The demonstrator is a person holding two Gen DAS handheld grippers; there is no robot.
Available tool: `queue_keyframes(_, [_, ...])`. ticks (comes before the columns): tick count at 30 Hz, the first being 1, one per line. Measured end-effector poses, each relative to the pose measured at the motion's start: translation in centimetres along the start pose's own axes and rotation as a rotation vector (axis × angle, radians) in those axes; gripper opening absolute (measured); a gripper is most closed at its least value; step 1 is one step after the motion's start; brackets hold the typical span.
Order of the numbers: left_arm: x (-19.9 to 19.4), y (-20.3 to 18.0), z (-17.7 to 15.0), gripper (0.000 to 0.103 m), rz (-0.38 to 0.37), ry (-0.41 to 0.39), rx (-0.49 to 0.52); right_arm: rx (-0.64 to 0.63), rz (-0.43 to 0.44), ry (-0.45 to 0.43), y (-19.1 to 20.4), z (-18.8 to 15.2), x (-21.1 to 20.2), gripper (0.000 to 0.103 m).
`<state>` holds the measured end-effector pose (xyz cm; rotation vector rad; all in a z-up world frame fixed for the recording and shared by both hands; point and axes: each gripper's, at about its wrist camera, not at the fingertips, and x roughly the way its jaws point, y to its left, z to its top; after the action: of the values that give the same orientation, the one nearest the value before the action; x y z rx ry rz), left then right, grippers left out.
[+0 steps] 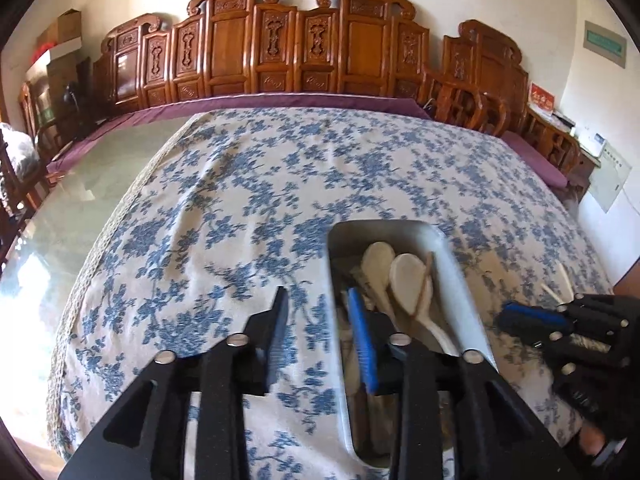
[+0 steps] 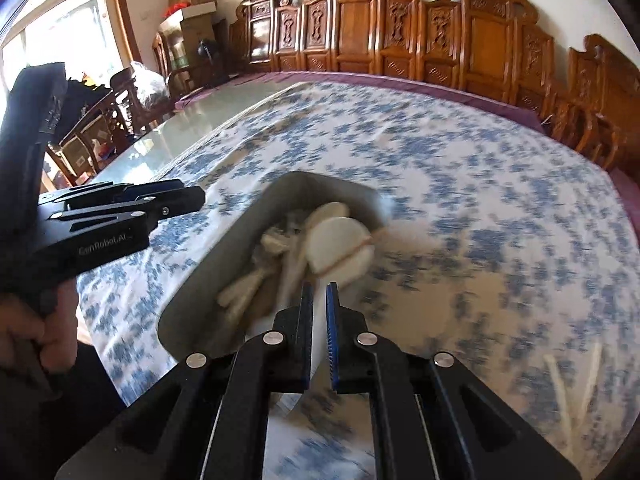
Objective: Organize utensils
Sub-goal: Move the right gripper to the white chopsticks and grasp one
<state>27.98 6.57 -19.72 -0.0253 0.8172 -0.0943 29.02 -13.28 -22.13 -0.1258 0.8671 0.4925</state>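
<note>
A grey metal tray [image 1: 448,264] lies on the blue-flowered tablecloth and holds several pale wooden spoons [image 1: 408,276]. My left gripper [image 1: 320,312] is open, its jaws straddling the tray's left wall. In the right wrist view the tray [image 2: 224,264] sits ahead on the left. My right gripper [image 2: 319,292] is shut on the white handle of a pale spoon [image 2: 340,248] whose bowl rests at the tray's near right rim. The right gripper [image 1: 532,318] also shows in the left wrist view, right of the tray. The left gripper [image 2: 196,196] shows at the left of the right wrist view.
Two pale chopsticks [image 2: 576,384] lie on the tablecloth [image 2: 480,184] to the right of the tray. Carved wooden chairs [image 1: 280,48] line the far side of the table. Bare glass tabletop [image 1: 80,208] lies left of the cloth.
</note>
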Motion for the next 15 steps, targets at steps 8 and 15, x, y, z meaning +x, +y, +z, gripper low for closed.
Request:
queue_keyframes(8, [-1.1,-3.9,-0.3,0.062,-0.067,-0.027,0.03,0.062,-0.161,0.013,-8.5,-3.9,-4.8,0.008])
queue_keyframes(15, [-1.7,-7.2,-0.9,0.068,-0.096,-0.039,0.063,0.098,-0.27,0.089,-15.6,-7.9,-6.4,0.02])
